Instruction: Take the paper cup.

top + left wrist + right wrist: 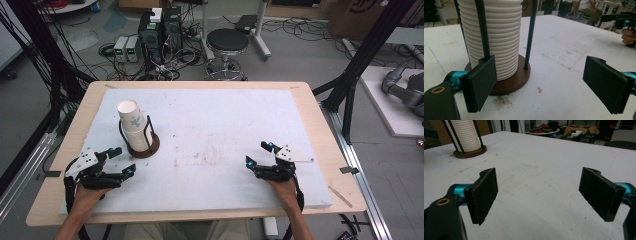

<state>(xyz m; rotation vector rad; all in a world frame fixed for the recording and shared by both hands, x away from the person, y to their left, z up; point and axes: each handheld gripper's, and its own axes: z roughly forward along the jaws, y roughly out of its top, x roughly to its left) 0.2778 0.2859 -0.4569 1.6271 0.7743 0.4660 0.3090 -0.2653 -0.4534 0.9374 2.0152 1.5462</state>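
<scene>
1. Presently the stack of paper cups (133, 125) stands in its wire holder (143, 147), left of centre in the high view.
2. Left gripper (121, 160): jaws apart, empty, just below the holder.
3. Right gripper (259, 154): jaws apart, empty, lower right.
4. Judgement: no cup drawn; nothing appears begun.

Cup stack (132, 124) way over on the left side of the table (310, 120)

It sits in a rod holder (142, 146), just ahead of the left gripper (118, 161); right gripper (258, 154) is well apart, near the front right.
</scene>
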